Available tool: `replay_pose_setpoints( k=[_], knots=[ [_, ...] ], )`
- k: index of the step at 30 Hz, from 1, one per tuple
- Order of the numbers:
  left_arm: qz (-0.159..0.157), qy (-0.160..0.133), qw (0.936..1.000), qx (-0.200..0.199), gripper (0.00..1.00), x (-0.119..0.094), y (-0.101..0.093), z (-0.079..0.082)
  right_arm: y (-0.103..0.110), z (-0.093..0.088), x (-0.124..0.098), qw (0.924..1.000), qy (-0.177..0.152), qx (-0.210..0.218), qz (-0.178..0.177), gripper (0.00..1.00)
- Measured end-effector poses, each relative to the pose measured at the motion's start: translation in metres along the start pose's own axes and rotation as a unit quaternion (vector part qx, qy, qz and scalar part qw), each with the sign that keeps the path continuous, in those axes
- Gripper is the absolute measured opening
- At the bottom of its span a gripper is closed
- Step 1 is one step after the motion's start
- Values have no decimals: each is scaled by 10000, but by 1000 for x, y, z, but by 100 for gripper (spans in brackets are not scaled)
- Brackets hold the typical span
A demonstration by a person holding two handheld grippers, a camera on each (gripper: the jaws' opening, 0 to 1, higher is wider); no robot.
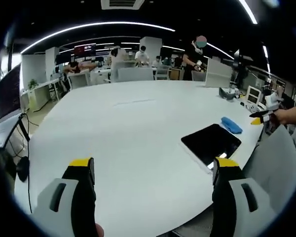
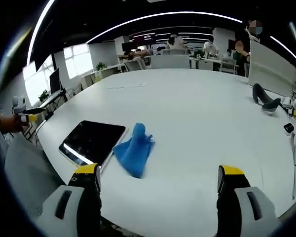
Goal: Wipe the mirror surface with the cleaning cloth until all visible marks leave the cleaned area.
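In the right gripper view the right hand-held gripper (image 2: pixel 158 180) hangs released and empty at the bottom of the frame; just beyond, left of centre, the blue cleaning cloth (image 2: pixel 134 149) lies bunched on the white worktop (image 2: pixel 202 118), touching the mirror (image 2: pixel 92 141). Soft and light, it should take best by its raised fold. The left gripper view adds the left hand-held gripper (image 1: pixel 153 173), likewise released, and people far behind.

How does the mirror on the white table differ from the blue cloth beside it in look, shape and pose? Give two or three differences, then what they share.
The mirror is dark and glossy; the cloth is bright blue and matt.
The mirror is a flat rectangle with rounded corners; the cloth is crumpled, with no fixed outline.
The mirror lies flat; the cloth bunches up into a peak.
Both rest on the white table, side by side, untouched by either gripper.
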State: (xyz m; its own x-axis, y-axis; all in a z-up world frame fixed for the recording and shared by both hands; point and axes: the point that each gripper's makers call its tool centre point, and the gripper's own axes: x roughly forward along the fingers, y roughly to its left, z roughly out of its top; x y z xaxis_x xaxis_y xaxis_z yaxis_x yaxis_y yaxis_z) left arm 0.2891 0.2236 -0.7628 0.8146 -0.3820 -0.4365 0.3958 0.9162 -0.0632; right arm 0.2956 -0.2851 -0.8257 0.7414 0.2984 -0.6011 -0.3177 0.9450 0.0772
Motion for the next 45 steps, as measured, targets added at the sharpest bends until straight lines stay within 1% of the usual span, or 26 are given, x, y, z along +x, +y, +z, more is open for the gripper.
replay_pose_setpoints(
  k=[4, 5, 7, 10, 21, 32, 39, 45],
  knots=[
    [-36, -7, 10000, 6, 98, 2, -3, -7, 4, -7, 1, 10000, -35, 46, -18, 97],
    [-58, -33, 10000, 11, 98, 3, -4, -6, 5, -8, 0, 10000, -67, 29, -24, 97],
    [-105, -82, 9999, 3, 98, 3, -7, -3, 8, -6, 0, 9999, -124, 77, 33, 97],
    [-139, -120, 9998, -15, 99, 5, -8, 0, 10, -5, 0, 9999, -139, 6, 60, 96],
    [-65, -173, 9998, -20, 99, -1, -4, 15, 10, 10, -2, 9996, -250, 19, 119, 98],
    [-53, -211, 9998, 7, 99, 1, -3, 20, 7, 13, -4, 9997, -217, -2, 125, 98],
    [-80, -162, 9998, 25, 99, 1, -1, 22, 10, 14, -3, 9997, -200, -24, 153, 98],
    [-62, -145, 9999, 20, 99, 3, 3, 23, 7, 12, -4, 9997, -147, -47, 179, 98]
  ],
)
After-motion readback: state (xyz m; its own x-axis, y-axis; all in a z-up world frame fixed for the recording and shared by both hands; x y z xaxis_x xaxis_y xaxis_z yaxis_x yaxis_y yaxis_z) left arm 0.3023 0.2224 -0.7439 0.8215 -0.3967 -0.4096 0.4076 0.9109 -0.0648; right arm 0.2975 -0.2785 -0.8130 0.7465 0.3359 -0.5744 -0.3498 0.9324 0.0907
